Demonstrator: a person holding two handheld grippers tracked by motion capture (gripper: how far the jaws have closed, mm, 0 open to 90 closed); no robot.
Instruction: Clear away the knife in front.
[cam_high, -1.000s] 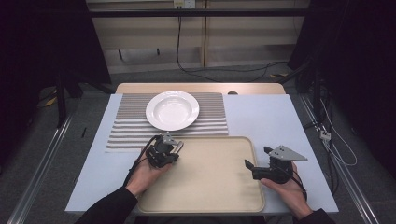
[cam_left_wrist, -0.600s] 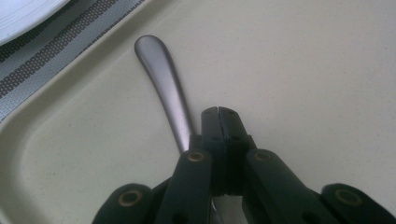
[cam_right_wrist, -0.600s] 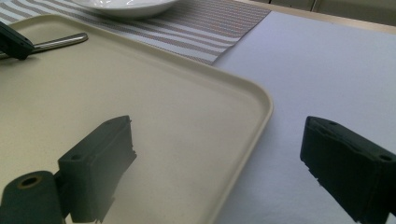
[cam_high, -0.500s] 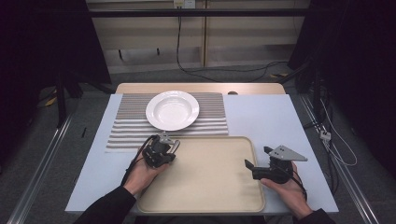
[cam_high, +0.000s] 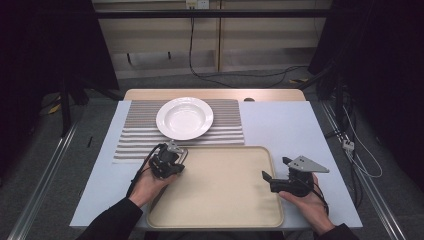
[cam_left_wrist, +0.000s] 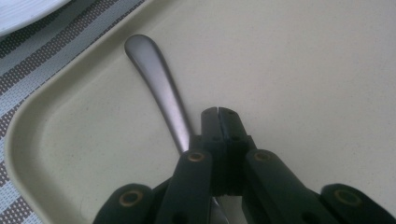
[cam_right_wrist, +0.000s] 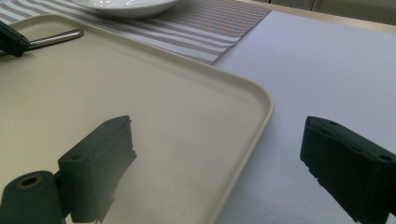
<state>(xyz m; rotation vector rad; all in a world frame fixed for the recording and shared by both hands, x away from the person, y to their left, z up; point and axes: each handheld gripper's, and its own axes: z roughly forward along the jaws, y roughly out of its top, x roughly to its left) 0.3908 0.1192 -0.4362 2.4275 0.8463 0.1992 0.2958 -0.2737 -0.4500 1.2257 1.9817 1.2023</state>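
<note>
A metal utensil handle (cam_left_wrist: 159, 79) lies on the beige tray (cam_high: 225, 210) near its far left corner; its other end is hidden under my left gripper (cam_left_wrist: 218, 112). That gripper's jaws are shut against each other, with the handle running along their left side and beneath them, not between the tips. In the high view my left gripper (cam_high: 175, 162) sits at the tray's far left edge. My right gripper (cam_high: 276, 168) rests at the tray's right rim, open and empty, one jaw over the tray and one over the table (cam_right_wrist: 219, 154). The handle (cam_right_wrist: 56, 38) also shows far off in the right gripper view.
A white plate (cam_high: 184, 117) stands on a striped placemat (cam_high: 135, 135) just beyond the tray. The pale blue tabletop (cam_high: 285, 125) stretches to the right of the mat. Cables trail on the floor beyond and to the right of the table.
My left gripper has edged slightly to the left along the tray's far edge. The right gripper has kept still.
</note>
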